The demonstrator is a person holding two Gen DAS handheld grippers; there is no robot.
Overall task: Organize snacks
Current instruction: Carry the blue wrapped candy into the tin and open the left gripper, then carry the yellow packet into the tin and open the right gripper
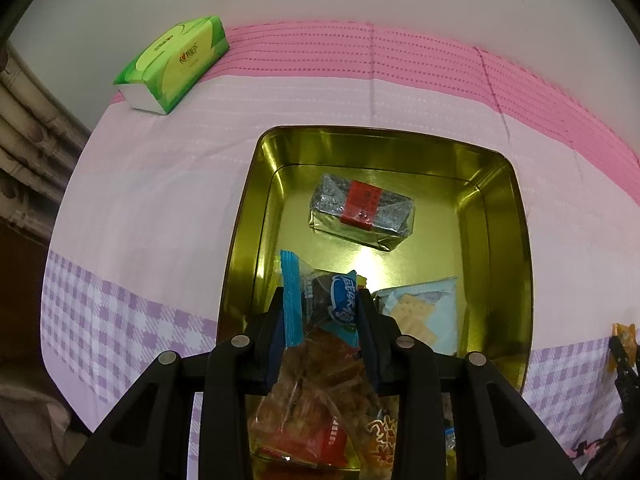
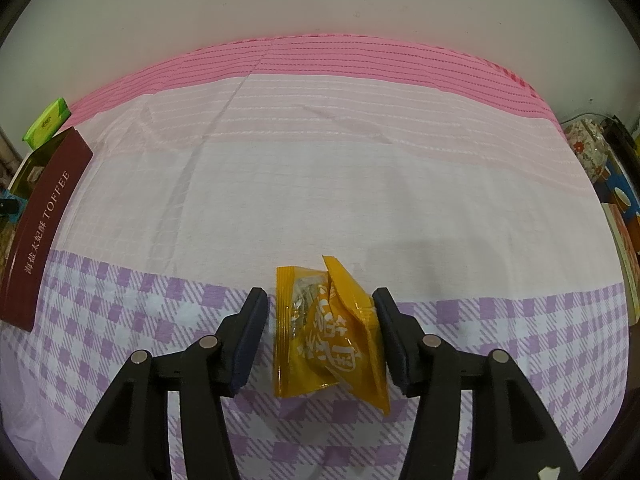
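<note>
Left gripper (image 1: 322,320) is clamped on a blue-ended snack packet (image 1: 320,300), low centre of frame, hanging over the near end of the gold tin (image 1: 516,240); drop point is straight below. Right gripper (image 2: 320,332) has its jaws apart w/ the yellow snack packet (image 2: 330,328) between them on the cloth, long axis running up-frame along the fingers. Right pad looks to be touching it, left pad clear, though that's hard to confirm. The right is the nearer for that one.

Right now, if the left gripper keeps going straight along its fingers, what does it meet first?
Probably the snack packets piled in the gold tin. The left gripper is shut on a blue-wrapped snack right above them; depth is unclear.
</note>
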